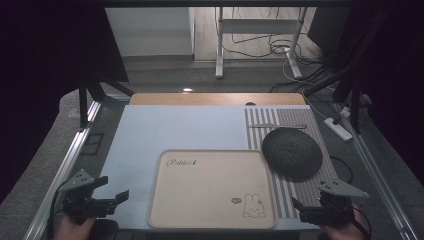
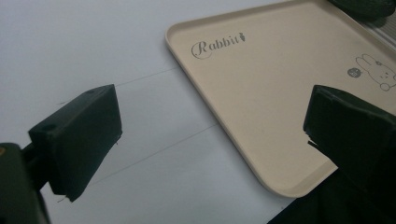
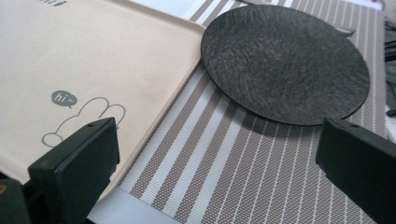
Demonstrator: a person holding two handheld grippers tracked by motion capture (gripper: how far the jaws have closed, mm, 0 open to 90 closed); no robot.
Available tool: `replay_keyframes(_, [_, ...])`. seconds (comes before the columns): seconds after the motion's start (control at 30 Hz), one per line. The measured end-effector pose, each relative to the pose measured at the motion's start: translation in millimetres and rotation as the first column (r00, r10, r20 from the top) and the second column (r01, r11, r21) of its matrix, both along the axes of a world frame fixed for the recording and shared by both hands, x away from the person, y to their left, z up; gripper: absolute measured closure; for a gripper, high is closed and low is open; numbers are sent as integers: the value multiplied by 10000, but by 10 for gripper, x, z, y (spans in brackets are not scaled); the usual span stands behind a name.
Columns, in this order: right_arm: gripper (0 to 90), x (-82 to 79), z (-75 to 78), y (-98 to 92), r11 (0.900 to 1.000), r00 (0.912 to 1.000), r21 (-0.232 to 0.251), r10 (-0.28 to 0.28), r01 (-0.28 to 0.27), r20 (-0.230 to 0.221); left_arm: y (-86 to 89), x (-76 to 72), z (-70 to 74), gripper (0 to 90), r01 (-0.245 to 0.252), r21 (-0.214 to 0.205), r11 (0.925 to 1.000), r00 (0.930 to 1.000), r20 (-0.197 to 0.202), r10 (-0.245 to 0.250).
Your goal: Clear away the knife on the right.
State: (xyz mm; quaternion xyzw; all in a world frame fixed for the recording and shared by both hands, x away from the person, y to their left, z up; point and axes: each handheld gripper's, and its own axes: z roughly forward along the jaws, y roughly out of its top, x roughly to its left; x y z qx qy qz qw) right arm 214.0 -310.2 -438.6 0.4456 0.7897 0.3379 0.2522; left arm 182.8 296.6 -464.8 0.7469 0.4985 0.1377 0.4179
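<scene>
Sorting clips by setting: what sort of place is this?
Probably a lab or studio recording rig, not a home: dark curtains flank the table, loose cables and a power strip lie on the floor, and a desk frame stands behind.

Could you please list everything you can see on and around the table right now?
tray: one, beige, printed with a rabbit and the word Rabbit, front centre of the table
plate: one, dark and textured, round, on the placemat right of the tray
placemat: one, brown and white stripes, right side of the table
utensil: one, slim, greyish, on the placemat behind the plate; type unclear
power strip: one, white, floor at right
left gripper: one, black, front left, fingers apart, empty
right gripper: one, black, front right, fingers apart, empty
</scene>
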Motion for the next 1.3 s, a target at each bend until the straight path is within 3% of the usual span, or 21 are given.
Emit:
replay_keyframes(0.23, [2, 18, 0, -16, 9998, 9997, 199, 63, -59, -233, -1, -5, 0, 45, 31, 48, 10000, 10000, 23, -31])
replay_keyframes(0.83, [2, 61, -21, 26, 9997, 9975, -126, 195, -204, -681, -11, -9, 3, 44, 126, 135, 9998, 9999, 40, -127])
replay_keyframes(0.97, [2, 72, -9, 18, 9999, 9977, -37, 103, -106, -667, -14, -6, 2, 44, 154, 175, 9997, 9999, 34, -154])
replay_keyframes(1.07, [2, 103, 13, 7, 9987, 9982, 496, 138, -109, -588, -19, -5, 3, 43, 150, 196, 9997, 9999, 14, -151])
replay_keyframes(1.3, [2, 153, 7, 19, 9988, 9982, 438, 221, -197, -559, -19, -6, 3, 43, 162, 194, 9997, 9999, 20, -163])
